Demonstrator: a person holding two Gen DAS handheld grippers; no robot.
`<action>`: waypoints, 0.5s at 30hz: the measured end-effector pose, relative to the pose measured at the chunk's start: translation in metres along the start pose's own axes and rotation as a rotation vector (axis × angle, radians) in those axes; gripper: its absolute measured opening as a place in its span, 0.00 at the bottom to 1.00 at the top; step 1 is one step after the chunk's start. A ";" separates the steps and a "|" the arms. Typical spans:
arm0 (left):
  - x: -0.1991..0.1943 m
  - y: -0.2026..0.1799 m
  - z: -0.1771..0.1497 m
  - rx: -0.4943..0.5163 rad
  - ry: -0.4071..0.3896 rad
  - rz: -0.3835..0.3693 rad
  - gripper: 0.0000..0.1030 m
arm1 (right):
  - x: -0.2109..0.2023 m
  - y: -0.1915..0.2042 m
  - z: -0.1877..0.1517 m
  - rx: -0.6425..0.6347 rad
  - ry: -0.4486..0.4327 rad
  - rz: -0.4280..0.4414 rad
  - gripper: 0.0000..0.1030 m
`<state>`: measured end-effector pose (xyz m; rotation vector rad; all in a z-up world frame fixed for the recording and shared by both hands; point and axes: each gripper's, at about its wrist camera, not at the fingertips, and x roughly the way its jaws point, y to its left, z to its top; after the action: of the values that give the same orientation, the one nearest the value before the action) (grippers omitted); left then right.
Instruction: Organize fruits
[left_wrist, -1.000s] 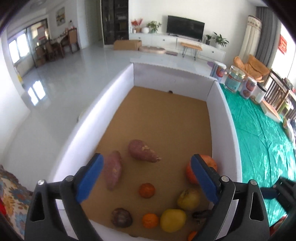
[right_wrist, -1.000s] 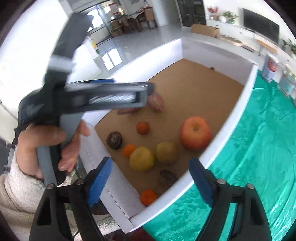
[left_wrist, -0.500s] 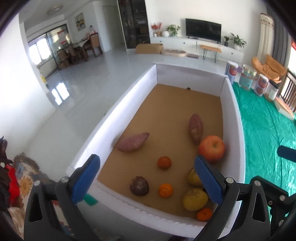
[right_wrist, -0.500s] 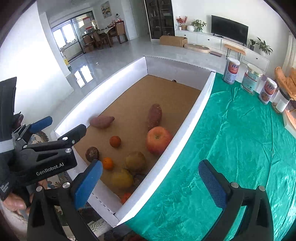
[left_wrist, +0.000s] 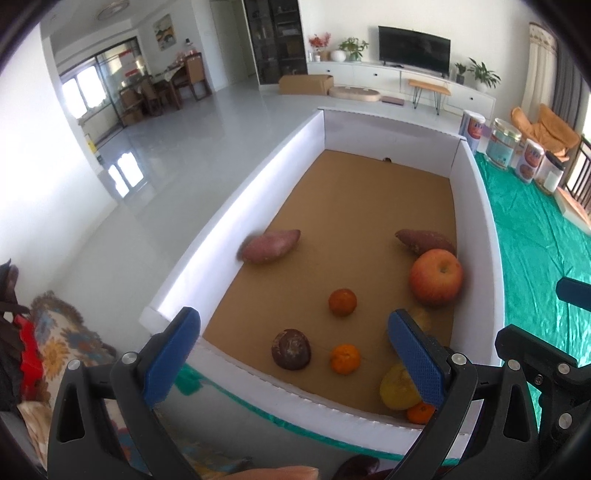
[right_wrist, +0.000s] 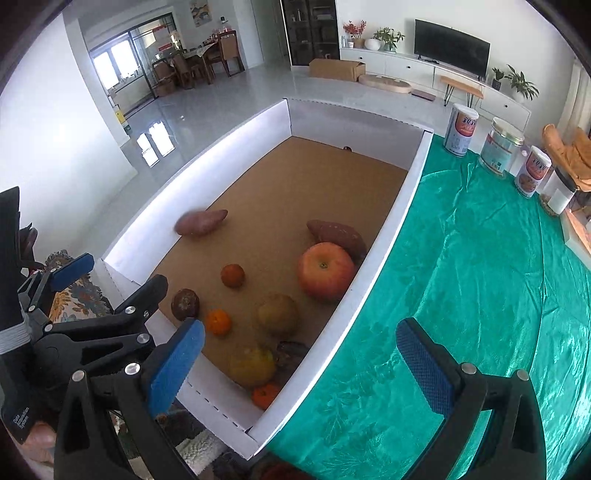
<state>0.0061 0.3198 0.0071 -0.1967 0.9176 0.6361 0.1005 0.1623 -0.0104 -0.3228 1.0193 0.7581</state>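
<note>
Your left gripper (left_wrist: 291, 350) and right gripper (right_wrist: 299, 354) both hang spread apart, holding nothing. The apple (right_wrist: 325, 271) sits in the white box (right_wrist: 391, 236) against its right wall, touching a sweet potato (right_wrist: 338, 233).

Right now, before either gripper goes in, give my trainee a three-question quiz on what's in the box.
1. True or false: the apple touches a sweet potato.
2. How many small oranges lie in the white box? A) two B) three C) five
3. Fill in: both the left gripper and the right gripper are ____ and hold nothing.

Key:
1. True; the sweet potato lies right behind the apple, by the box wall.
2. B: one mid-floor, one beside the dark round fruit, one in the near corner.
3. Open.
</note>
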 end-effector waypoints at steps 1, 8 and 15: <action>0.001 0.001 0.000 -0.004 0.005 -0.003 0.99 | 0.001 0.001 0.000 -0.004 0.003 -0.003 1.00; 0.003 0.008 0.000 -0.022 0.021 -0.026 0.99 | 0.003 0.011 0.002 -0.026 0.006 -0.015 1.00; 0.009 0.014 -0.002 -0.040 0.048 -0.046 0.99 | 0.009 0.015 0.002 -0.034 0.016 -0.032 1.00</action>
<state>0.0006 0.3343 0.0003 -0.2688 0.9443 0.6095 0.0938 0.1780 -0.0160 -0.3747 1.0143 0.7455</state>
